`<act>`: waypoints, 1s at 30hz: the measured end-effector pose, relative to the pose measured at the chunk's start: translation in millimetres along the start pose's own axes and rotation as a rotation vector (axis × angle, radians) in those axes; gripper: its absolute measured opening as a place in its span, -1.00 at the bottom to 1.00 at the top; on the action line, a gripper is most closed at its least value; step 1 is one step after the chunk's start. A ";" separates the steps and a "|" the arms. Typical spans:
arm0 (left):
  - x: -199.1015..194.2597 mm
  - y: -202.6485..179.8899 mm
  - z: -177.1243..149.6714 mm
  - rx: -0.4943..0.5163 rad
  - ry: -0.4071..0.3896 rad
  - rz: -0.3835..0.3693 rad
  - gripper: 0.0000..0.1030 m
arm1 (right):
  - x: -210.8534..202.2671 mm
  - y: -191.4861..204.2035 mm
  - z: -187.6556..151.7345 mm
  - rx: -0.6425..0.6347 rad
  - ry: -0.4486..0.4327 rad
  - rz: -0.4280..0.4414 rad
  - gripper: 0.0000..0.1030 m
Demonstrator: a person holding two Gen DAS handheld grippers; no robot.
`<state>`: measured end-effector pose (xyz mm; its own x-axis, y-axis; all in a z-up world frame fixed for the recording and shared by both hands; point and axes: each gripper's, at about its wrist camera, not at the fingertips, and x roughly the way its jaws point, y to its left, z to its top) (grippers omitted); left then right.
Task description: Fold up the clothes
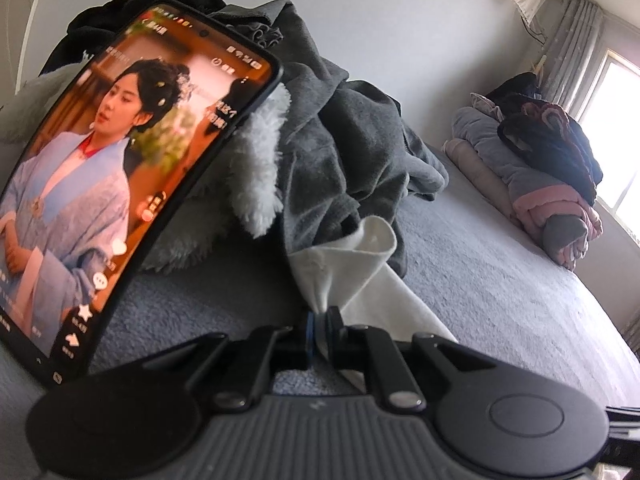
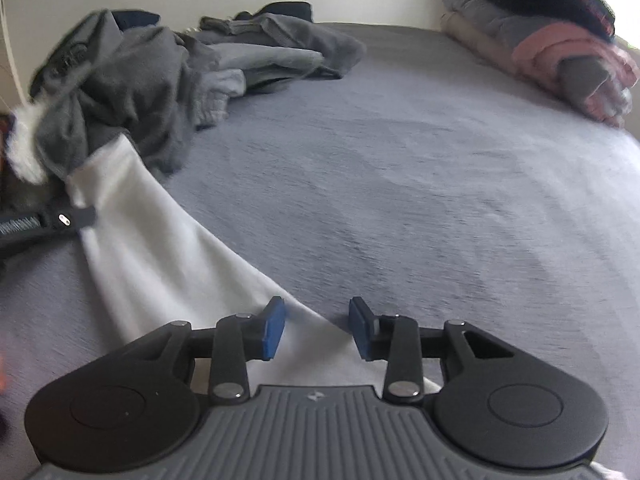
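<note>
The cloth (image 2: 168, 248) is plain white, with no print. The bed cover (image 2: 420, 168) is a muted grey-blue with a soft brushed look. The heap of clothes (image 1: 332, 144) is mostly dark grey, with black at the back and a fluffy white lining (image 1: 260, 152). The folded pile (image 1: 532, 176) mixes pale grey-blue, pink, beige and black. The phone (image 1: 132, 168) has a black case and a screen of orange, light blue and pink. The gripper pads (image 2: 274, 328) are blue on black arms. The wall (image 1: 400, 20) is off-white
</note>
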<state>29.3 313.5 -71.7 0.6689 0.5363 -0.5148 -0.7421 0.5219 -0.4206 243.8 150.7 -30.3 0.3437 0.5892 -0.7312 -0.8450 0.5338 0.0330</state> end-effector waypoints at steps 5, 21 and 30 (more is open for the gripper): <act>-0.3 -1.6 -1.2 -0.001 -0.003 0.005 -0.84 | 16.8 12.3 15.2 0.004 0.018 0.077 -0.25; 0.5 0.1 2.0 -0.030 -0.001 0.006 -0.78 | 26.4 48.9 7.1 -0.059 -0.120 -0.063 -0.85; -25.6 -5.6 0.6 -0.034 -0.064 0.010 -0.35 | -23.4 25.2 -11.8 0.117 -0.229 -0.187 -0.39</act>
<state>16.4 297.3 -55.8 0.6617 0.5835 -0.4708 -0.7494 0.4939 -0.4411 209.6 143.3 -20.4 0.5828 0.5884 -0.5605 -0.7101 0.7041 0.0008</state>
